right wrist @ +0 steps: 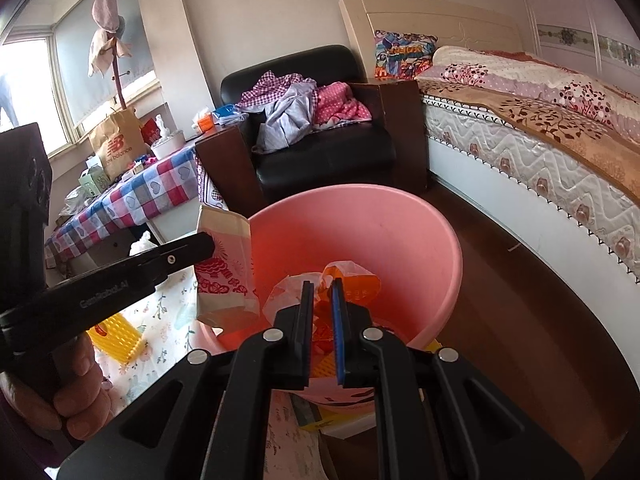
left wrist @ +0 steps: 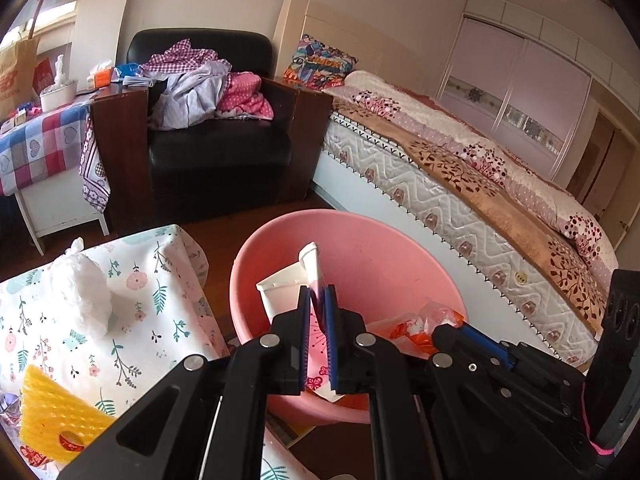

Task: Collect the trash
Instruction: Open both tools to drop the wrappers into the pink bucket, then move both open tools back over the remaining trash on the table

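A pink plastic basin (left wrist: 360,224) (right wrist: 400,232) stands on the floor beside a floral-cloth table. My left gripper (left wrist: 317,292) (right wrist: 208,246) is shut on a flattened paper cup with red-pink print (left wrist: 310,260) (right wrist: 226,268), held over the basin's near-left rim. My right gripper (right wrist: 322,284) (left wrist: 446,330) is shut on a crumpled orange and white plastic wrapper (right wrist: 356,280) (left wrist: 416,328), which hangs inside the basin. The basin's floor is mostly hidden behind both grippers.
On the floral cloth (left wrist: 160,280) lie a white plastic wad (left wrist: 84,296) and a yellow foam net (left wrist: 52,416) (right wrist: 116,336). A black armchair (left wrist: 216,152) piled with clothes stands behind, a bed (left wrist: 460,184) to the right, a checked table (left wrist: 40,140) to the left. A person's hand (right wrist: 76,392) grips the left tool.
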Demonstrator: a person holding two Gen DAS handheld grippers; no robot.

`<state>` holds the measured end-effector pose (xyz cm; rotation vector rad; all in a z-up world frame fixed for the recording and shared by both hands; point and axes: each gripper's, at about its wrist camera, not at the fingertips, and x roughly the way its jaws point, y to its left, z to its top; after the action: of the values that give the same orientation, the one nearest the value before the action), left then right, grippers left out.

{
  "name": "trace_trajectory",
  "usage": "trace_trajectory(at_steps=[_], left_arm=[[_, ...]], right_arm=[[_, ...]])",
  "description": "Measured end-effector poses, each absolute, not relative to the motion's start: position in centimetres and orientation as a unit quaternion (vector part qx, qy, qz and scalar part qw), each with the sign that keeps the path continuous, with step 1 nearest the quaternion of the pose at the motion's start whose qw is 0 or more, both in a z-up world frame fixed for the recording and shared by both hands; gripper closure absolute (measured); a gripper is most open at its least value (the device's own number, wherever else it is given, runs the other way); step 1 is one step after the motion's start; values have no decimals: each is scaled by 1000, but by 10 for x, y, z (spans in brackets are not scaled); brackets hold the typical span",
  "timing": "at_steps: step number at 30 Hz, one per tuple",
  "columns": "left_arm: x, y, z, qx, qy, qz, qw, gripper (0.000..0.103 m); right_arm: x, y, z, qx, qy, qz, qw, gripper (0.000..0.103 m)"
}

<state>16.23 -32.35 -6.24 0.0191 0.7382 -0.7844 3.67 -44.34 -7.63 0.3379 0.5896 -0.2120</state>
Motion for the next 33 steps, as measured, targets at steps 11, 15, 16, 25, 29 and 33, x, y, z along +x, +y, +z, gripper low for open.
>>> trace_trajectory(at_steps=[11, 15, 16, 25, 29, 33], left_arm=[[150, -324, -59, 23, 344, -390, 854, 78], [142, -321, -52, 22, 337, -396, 854, 78], [141, -320, -50, 22, 336, -398, 854, 78], [125, -306, -33, 17, 324, -401, 857, 70], [115, -294, -23, 7, 314, -401, 861, 62], [106, -280, -15, 1, 308, -400, 863, 62]], right_arm=[[39, -446, -80, 176, 306, -100, 930, 76], [37, -446, -76, 174, 302, -101, 932, 73], [36, -445, -75, 174, 301, -101, 932, 73], [27, -430, -56, 157, 287, -87, 941, 73], [21, -418, -45, 147, 281, -74, 946, 72], [16, -406, -38, 142, 279, -59, 948, 71]])
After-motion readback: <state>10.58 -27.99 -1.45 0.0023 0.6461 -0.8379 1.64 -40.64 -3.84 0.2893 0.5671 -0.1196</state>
